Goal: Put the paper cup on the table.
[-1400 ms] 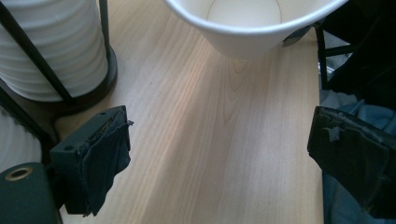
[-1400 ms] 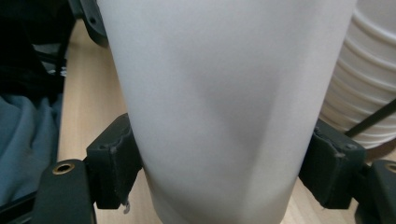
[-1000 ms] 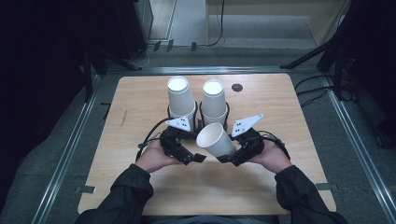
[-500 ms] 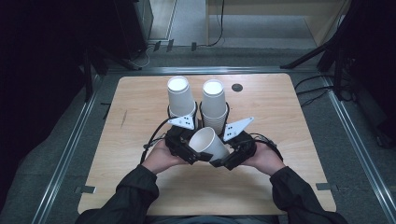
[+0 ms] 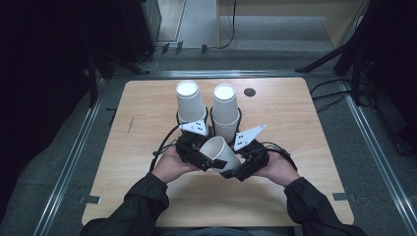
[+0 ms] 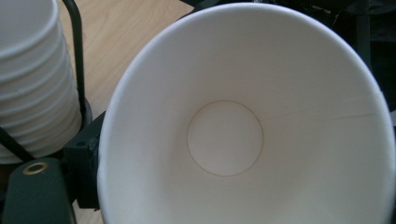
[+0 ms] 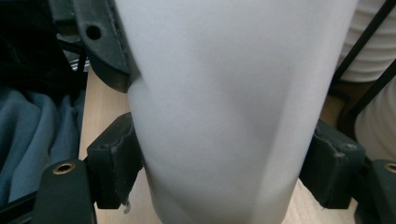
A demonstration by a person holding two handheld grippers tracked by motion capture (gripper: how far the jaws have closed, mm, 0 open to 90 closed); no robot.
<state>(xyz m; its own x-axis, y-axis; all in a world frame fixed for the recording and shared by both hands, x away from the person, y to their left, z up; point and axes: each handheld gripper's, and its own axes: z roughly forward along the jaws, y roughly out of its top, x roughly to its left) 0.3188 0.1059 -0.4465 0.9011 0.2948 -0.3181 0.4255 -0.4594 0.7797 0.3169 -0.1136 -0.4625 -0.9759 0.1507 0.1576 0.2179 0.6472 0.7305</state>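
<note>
A white paper cup (image 5: pixel 219 149) lies tilted above the table's near middle, its mouth toward my left hand. My right gripper (image 5: pixel 235 169) is shut on its lower body, with a pad (image 7: pixel 114 163) pressed on each side of the cup (image 7: pixel 219 116). My left gripper (image 5: pixel 205 156) sits at the cup's mouth. In the left gripper view I look straight into the cup (image 6: pixel 224 140), with one black pad (image 6: pixel 85 156) by the rim's outer wall and the other jaw hidden. The left jaws have just been closing around the rim; I cannot tell if they press on it.
Two stacks of upturned white cups (image 5: pixel 189 101) (image 5: pixel 225 110) stand in black wire holders just beyond the grippers. A small black disc (image 5: pixel 250 92) lies at the back of the wooden table (image 5: pixel 305 128). Bare wood stretches to either side.
The right gripper has carried the cup left and slightly nearer, bringing its mouth up against the left gripper. The two hands now sit closer together.
</note>
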